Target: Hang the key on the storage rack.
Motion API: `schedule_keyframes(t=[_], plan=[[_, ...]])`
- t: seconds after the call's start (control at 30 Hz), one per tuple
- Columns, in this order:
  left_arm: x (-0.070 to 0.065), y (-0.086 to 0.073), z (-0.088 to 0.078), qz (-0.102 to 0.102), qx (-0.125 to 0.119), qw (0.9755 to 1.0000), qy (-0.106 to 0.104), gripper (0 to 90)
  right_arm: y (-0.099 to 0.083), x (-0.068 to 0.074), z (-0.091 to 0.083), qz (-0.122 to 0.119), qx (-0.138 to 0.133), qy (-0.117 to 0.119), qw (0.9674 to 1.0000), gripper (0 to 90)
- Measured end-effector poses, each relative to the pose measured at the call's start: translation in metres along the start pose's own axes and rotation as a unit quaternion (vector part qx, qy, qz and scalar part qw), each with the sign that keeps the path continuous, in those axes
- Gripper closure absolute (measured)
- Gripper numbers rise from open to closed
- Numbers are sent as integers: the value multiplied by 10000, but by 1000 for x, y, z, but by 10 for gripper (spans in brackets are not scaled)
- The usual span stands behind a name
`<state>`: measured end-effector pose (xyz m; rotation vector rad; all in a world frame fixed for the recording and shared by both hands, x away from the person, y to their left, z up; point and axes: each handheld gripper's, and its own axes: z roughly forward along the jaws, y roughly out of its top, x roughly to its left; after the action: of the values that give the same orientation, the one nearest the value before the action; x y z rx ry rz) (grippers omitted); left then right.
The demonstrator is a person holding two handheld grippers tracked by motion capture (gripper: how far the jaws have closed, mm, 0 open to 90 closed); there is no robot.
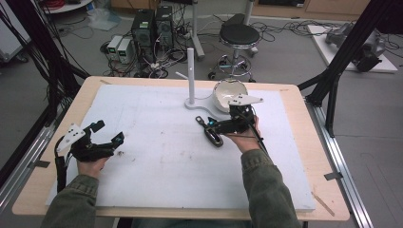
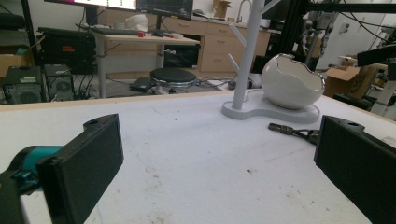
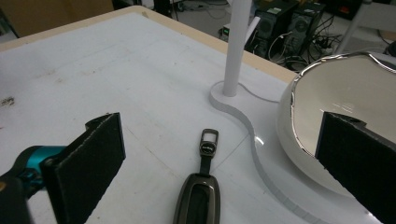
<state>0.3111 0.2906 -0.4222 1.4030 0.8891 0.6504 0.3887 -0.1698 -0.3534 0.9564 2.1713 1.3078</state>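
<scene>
Right gripper (image 3: 215, 163) spread wide over dark key fob (image 3: 198, 198), no readable writing, left gripper (image 2: 219, 172) spread, holding nothing.

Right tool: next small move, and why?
Probably lower the right tool straight down over the key fob and then close. Its jaws stand wide open with the fob lying flat on the white mat between them, not yet touched, beside the white bowl. The left tool is open and far off.
</scene>
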Motion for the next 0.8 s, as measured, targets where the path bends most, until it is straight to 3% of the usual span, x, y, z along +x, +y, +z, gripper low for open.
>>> schedule_keyframes(t=[0.2, 0.23, 0.4, 0.5, 0.57, 0.67, 0.73, 0.8], plan=[[0, 0, -1, 17, 37, 10000, -4, 17, 6, 4, 20, -230, 440, 203, 9986, 6], [-1, 0, 0, 25, 40, 10000, -7, 17, 9, 6, 28, -351, 698, 230, 9967, 7], [-2, -1, 0, 42, 93, 9999, -40, 17, 13, 9, 44, -529, 1048, 275, 9927, 7], [-2, -1, 0, 53, 93, 9999, -49, 17, 15, 7, 50, -483, 1205, 286, 9911, 7], [-2, -1, 0, 48, 92, 9999, -37, 17, 19, 4, 60, -318, 1355, 376, 9896, 7], [-2, -1, 0, 38, 78, 10000, -33, 18, 23, 2, 72, -314, 1688, 346, 9846, 7], [-2, -1, 0, 39, 74, 10000, -32, 17, 24, 2, 77, -319, 1756, 349, 9833, 7], [-2, -1, 0, 46, 91, 9999, -33, 18, 25, 2, 86, -326, 1968, 306, 9794, 9]])
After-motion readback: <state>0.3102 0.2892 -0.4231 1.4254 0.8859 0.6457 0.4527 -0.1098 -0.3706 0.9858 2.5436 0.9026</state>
